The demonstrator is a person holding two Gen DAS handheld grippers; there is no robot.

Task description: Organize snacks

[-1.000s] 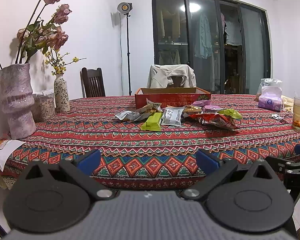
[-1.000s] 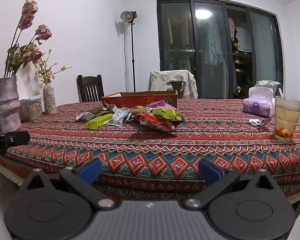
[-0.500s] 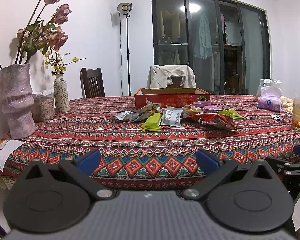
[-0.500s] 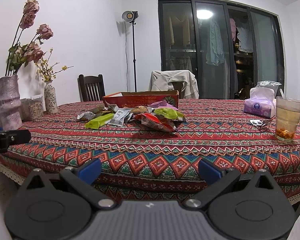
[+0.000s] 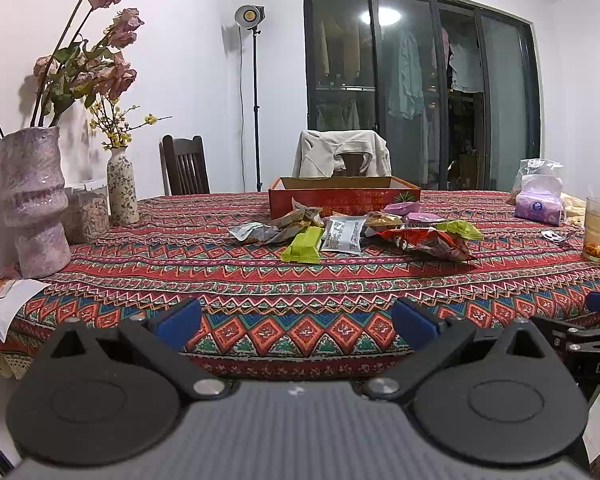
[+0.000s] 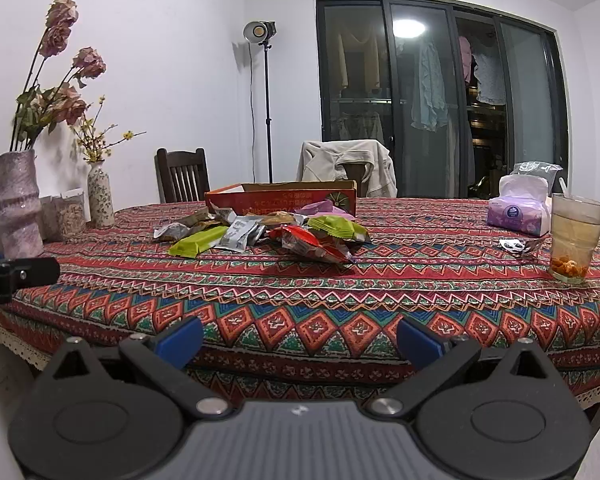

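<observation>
Both hand-held grippers, left (image 5: 296,322) and right (image 6: 300,340), hang spread and empty at the table (image 6: 340,300) edge. Crinkly foil snack packets (image 6: 260,232) lie heaped mid-table, just before a shallow red cardboard box (image 6: 280,200); its contents are hidden. Right, a clear glass (image 6: 574,236) holds pale liquid.

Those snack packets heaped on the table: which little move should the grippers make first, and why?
Probably reach the right gripper forward to the red packet. Both it and the left gripper are open, empty and back at the table's near edge, while every packet lies loose in front of the red box. The red packet lies nearest, at the heap's front edge.
</observation>
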